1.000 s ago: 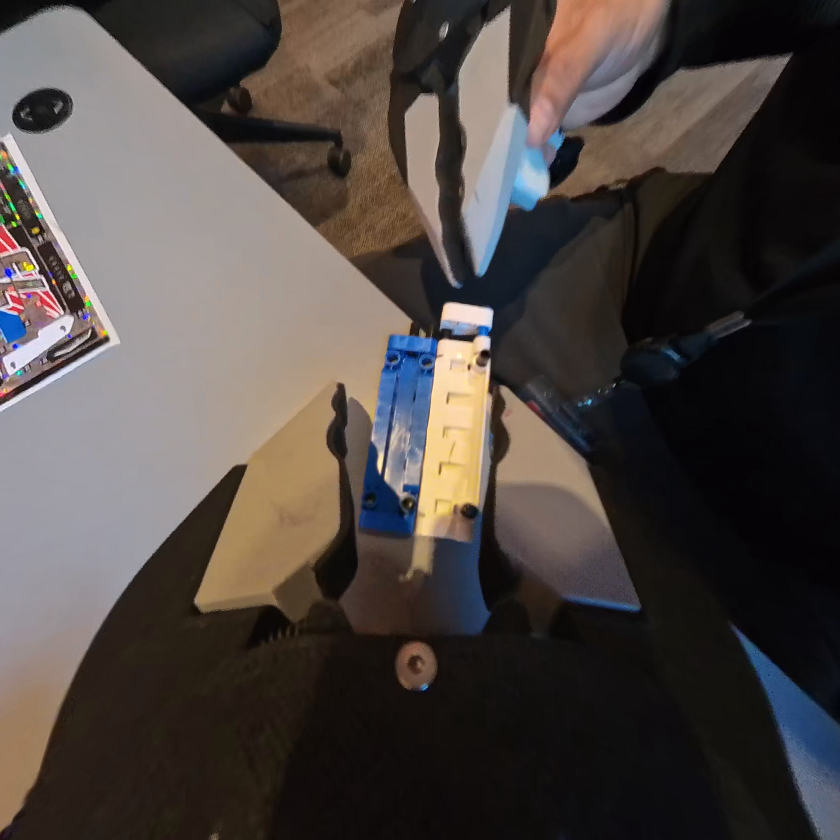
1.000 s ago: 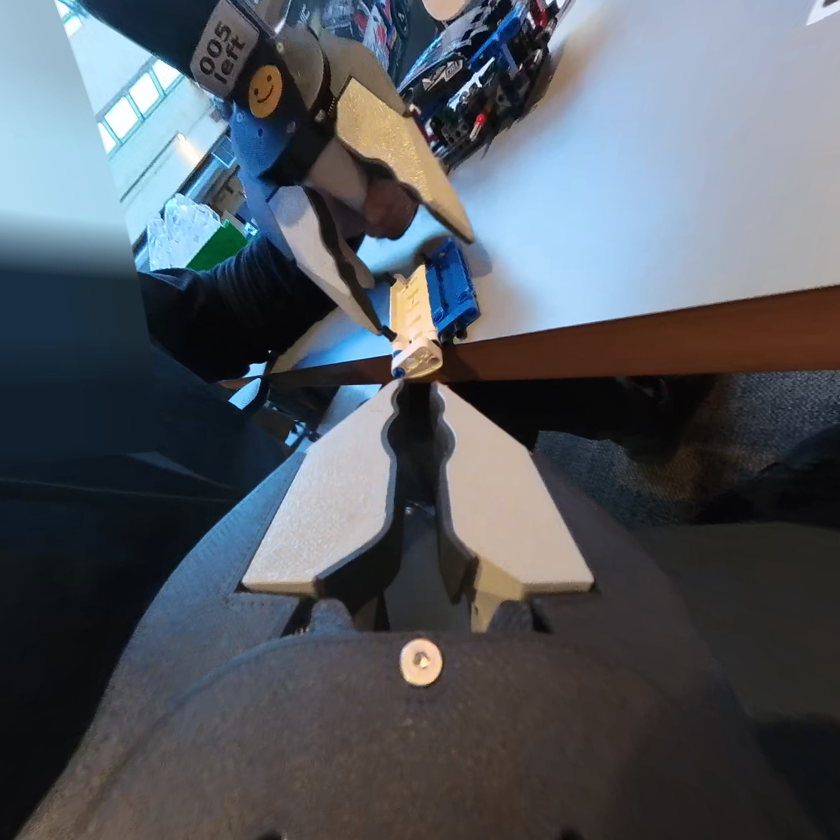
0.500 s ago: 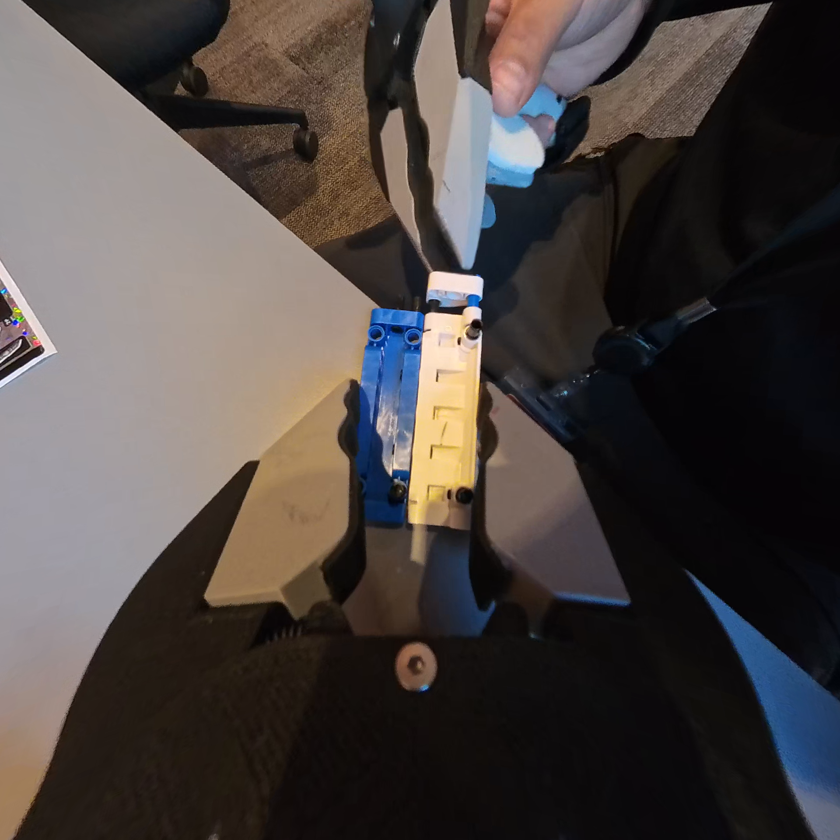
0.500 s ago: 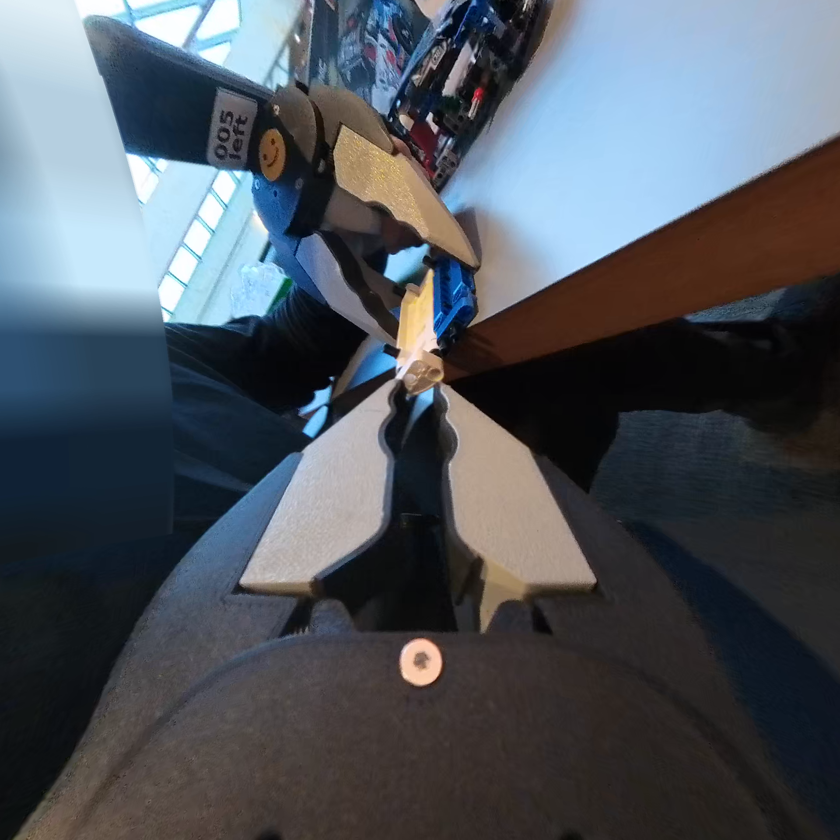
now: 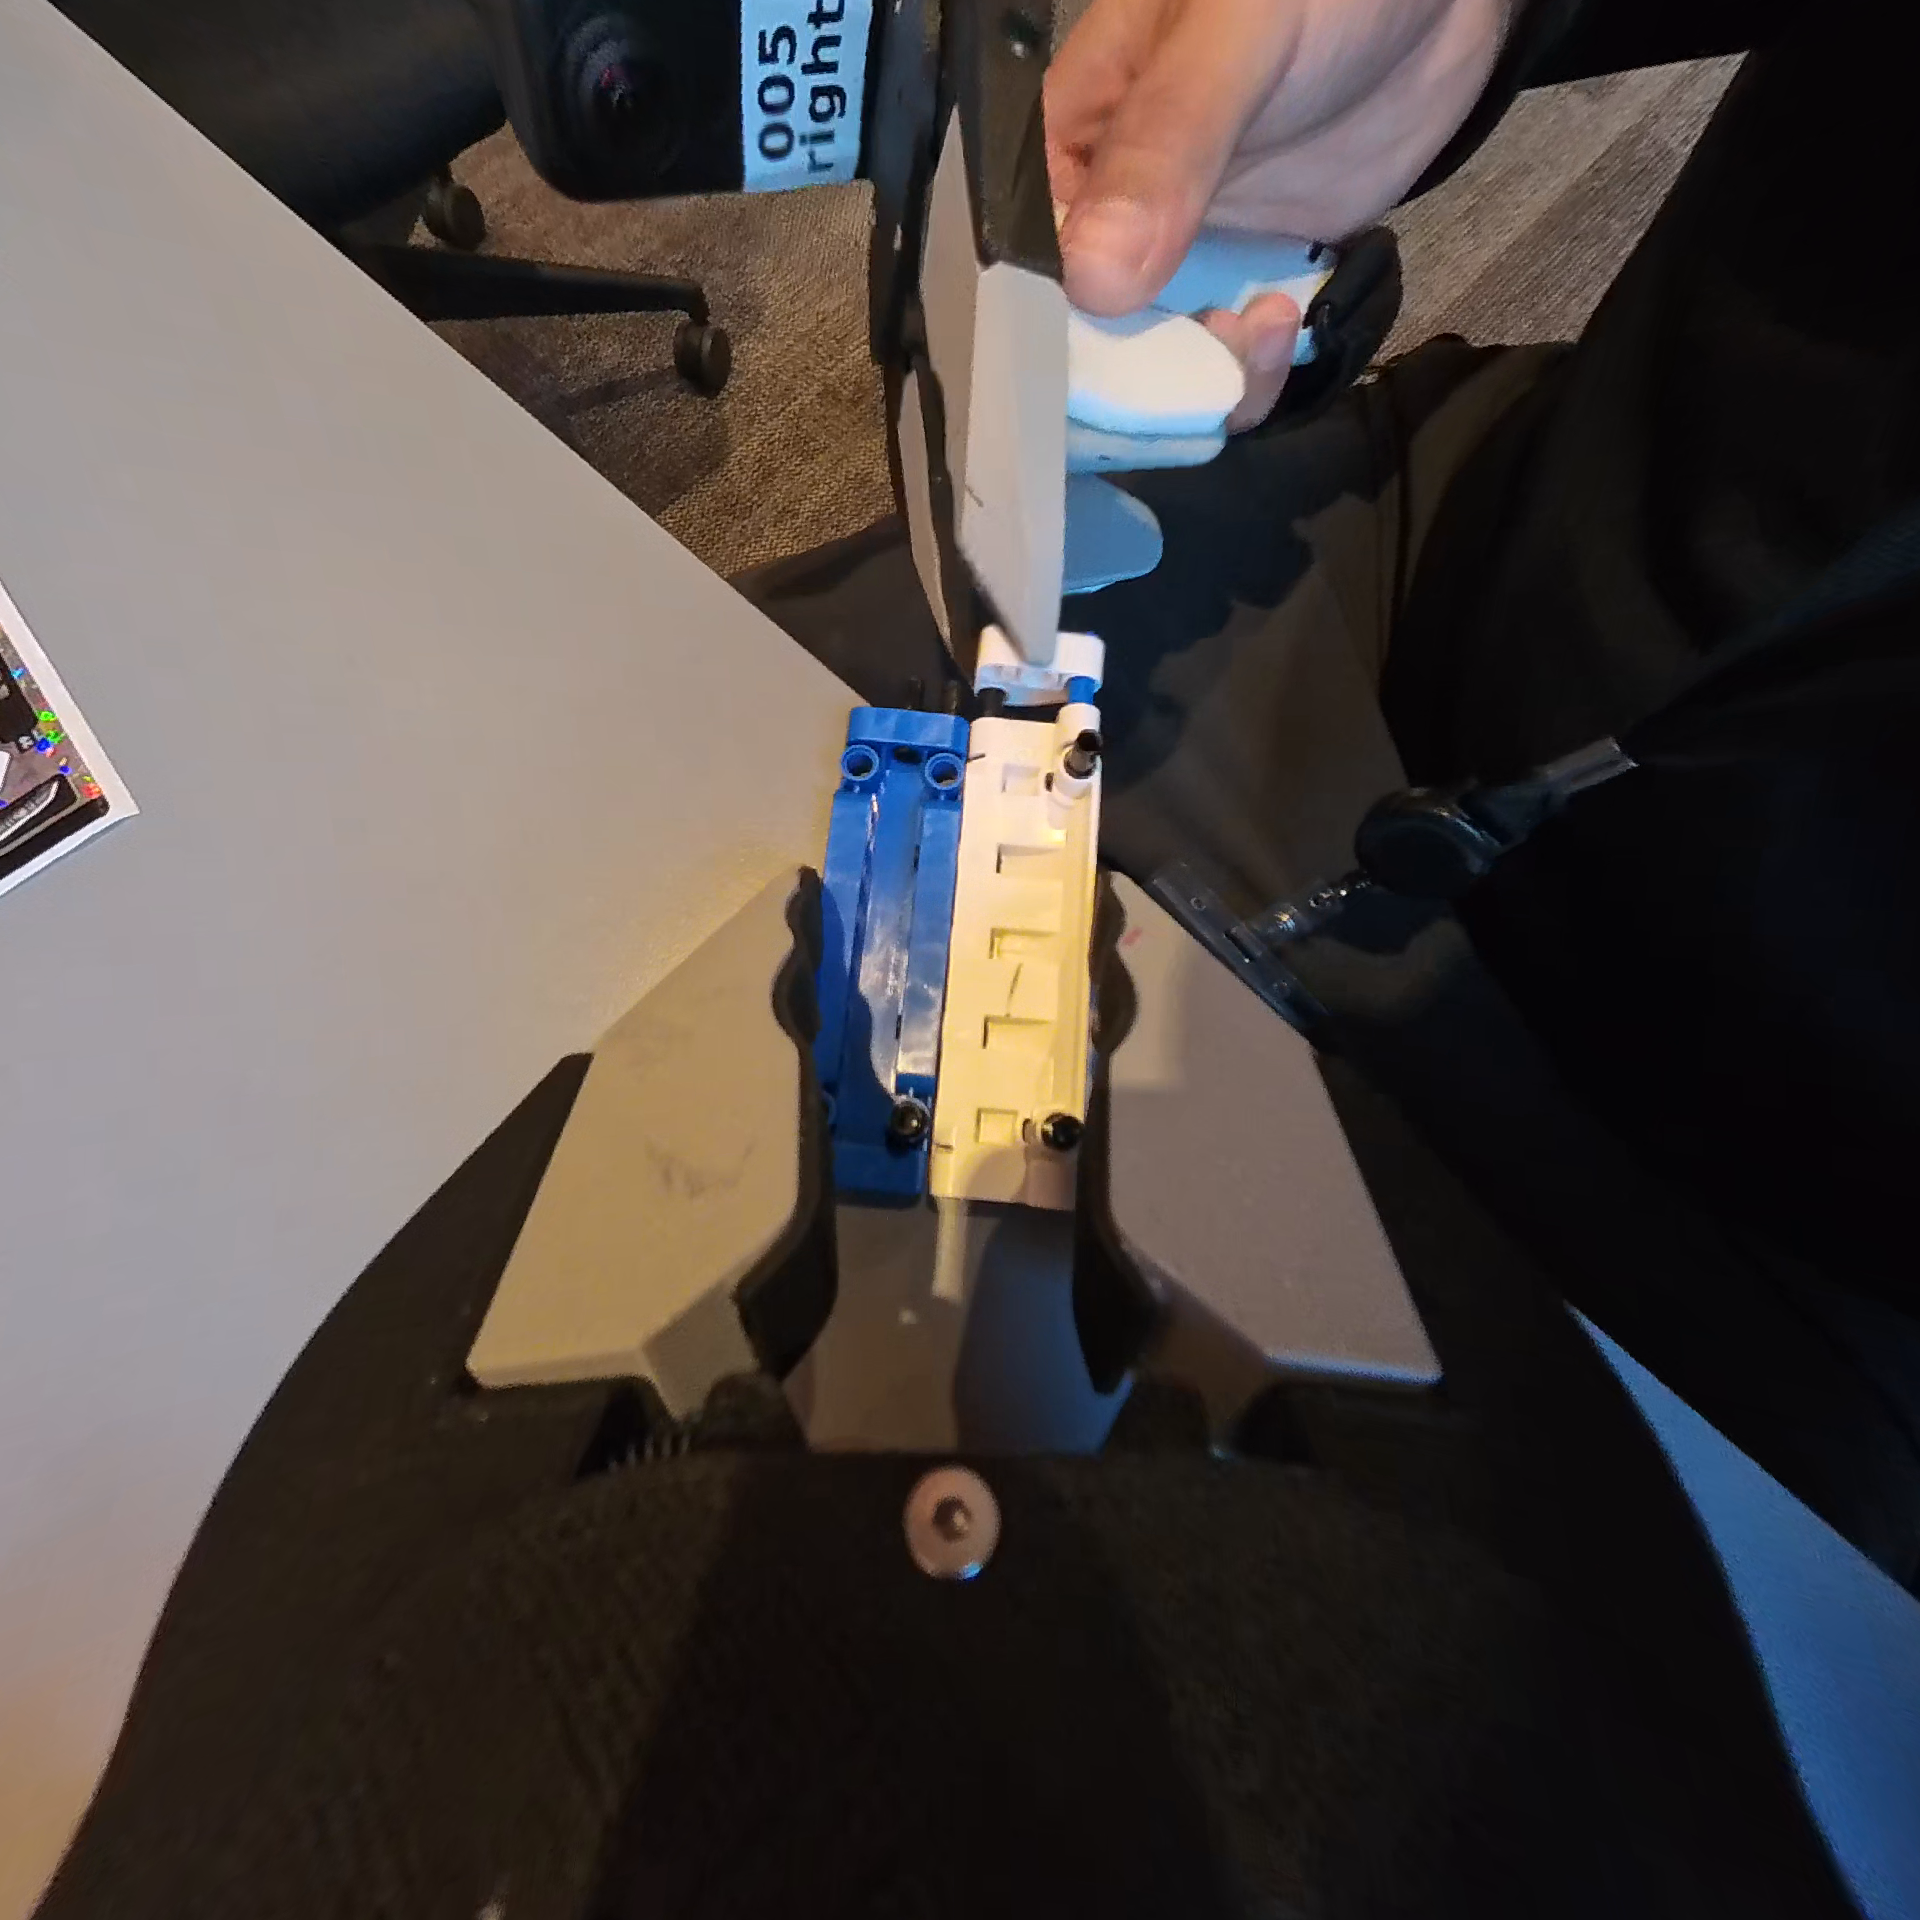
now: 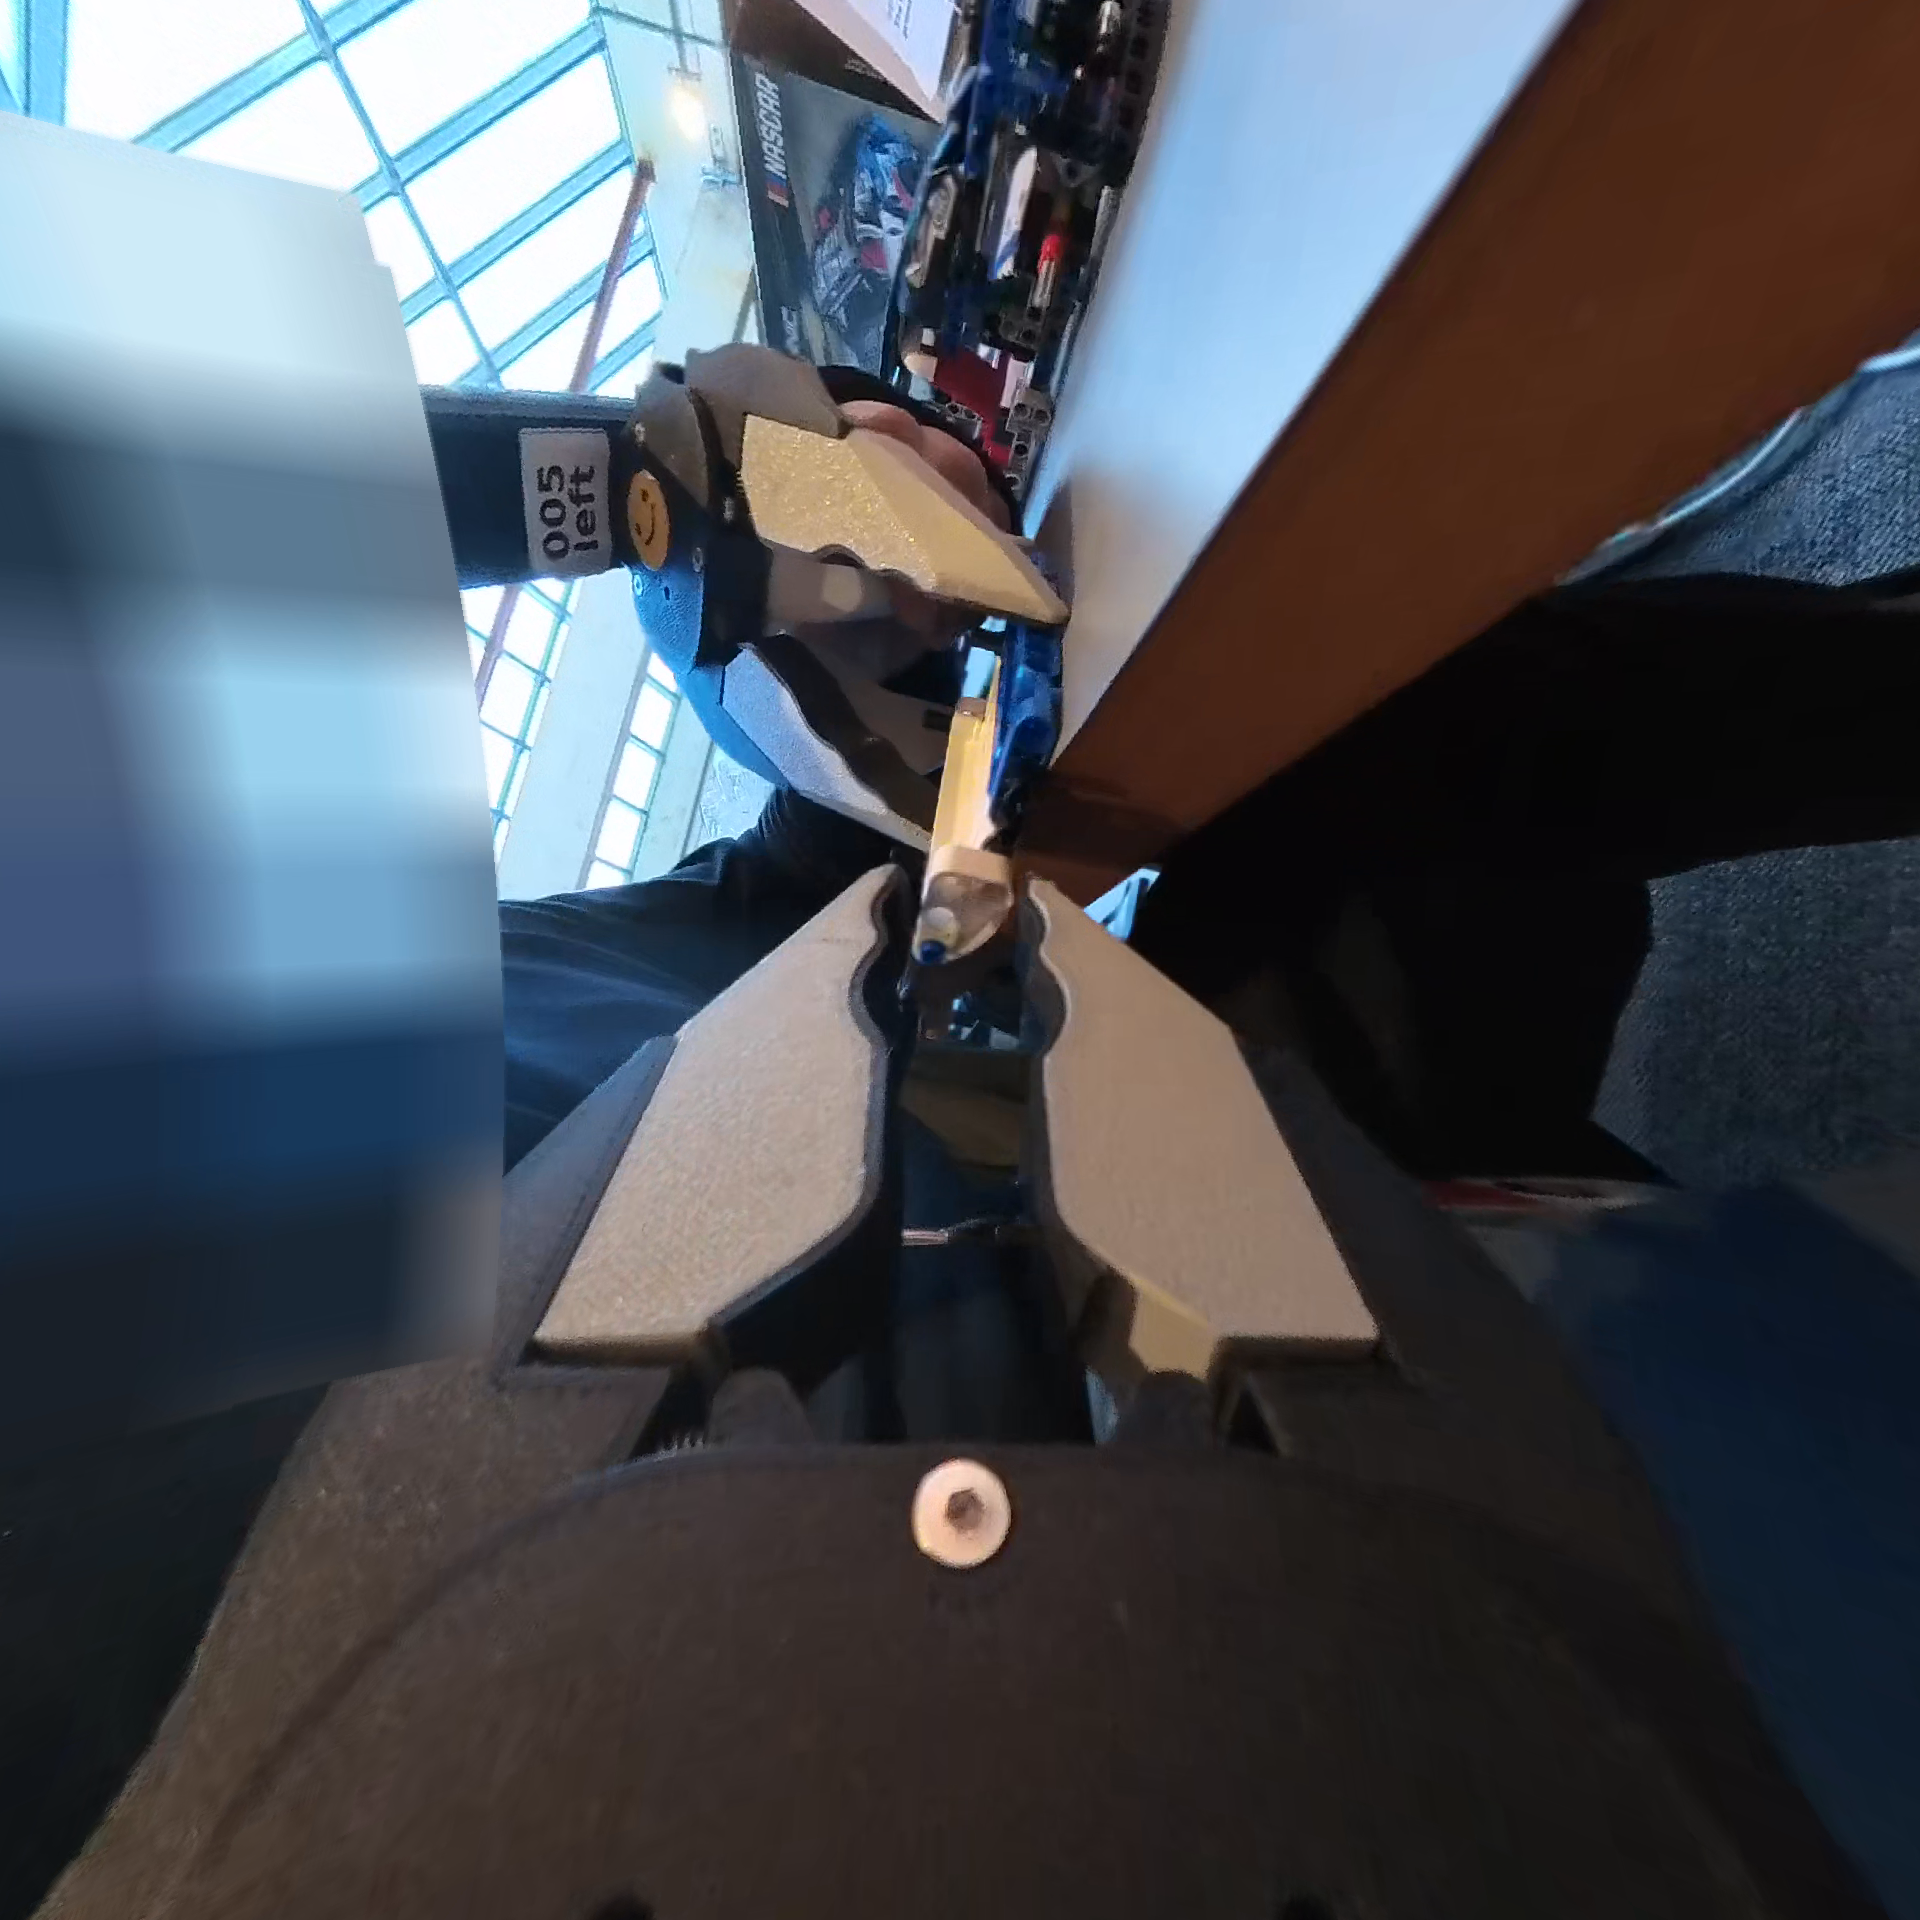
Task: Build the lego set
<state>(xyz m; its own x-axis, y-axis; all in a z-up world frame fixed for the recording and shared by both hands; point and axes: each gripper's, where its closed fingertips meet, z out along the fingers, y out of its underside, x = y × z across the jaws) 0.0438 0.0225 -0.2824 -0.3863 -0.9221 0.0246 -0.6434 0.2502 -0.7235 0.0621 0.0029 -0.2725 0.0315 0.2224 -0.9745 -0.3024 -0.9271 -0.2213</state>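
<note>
Blue-and-white lego panel assembly (image 5: 961,956), frame centre, lengthwise over table corner; small white connector (image 5: 1039,670) at its far end.

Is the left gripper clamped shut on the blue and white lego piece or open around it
Shut on it. The left gripper has both fingers pressed against the sides of the blue and white lego assembly, no gap showing.

— What lay around the grey table (image 5: 343,582)?
— Brownish carpet (image 5: 810,270) toward twelve o'clock, with a black office chair's castor base (image 5: 582,281) on it.
— And the light?
— Daylight through gridded windows (image 6: 343,125) at eleven o'clock; the table's edge (image 6: 1455,416) showed brown
</note>
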